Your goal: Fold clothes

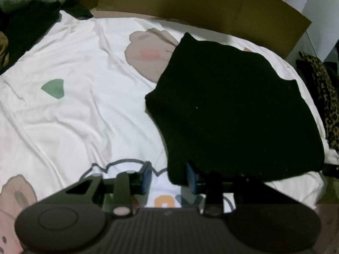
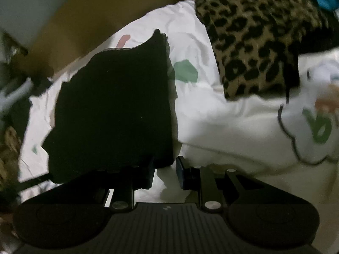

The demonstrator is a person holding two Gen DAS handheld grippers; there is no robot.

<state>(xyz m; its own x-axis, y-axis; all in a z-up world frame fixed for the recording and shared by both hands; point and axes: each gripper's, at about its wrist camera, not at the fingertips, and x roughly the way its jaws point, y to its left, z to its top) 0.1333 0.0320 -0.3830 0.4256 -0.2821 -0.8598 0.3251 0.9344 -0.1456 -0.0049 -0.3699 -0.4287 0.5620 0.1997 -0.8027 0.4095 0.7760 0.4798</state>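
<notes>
Black garment [image 1: 235, 110] lies folded on white printed bedsheet [image 1: 80, 67], right of centre. Left gripper [image 1: 168, 176] low in frame, fingers [image 1: 146, 175] apart w/ garment's near corner between them. Cardboard [image 1: 211, 6] behind bed, leopard-print fabric [image 1: 326, 97] at right edge.

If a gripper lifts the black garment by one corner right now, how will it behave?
Likely floppy: the black garment lies flat in folded layers on the white bedsheet, so the layers would probably sag open. Pushed, it would probably bunch up rather than slide, since the sheet already wrinkles.
</notes>
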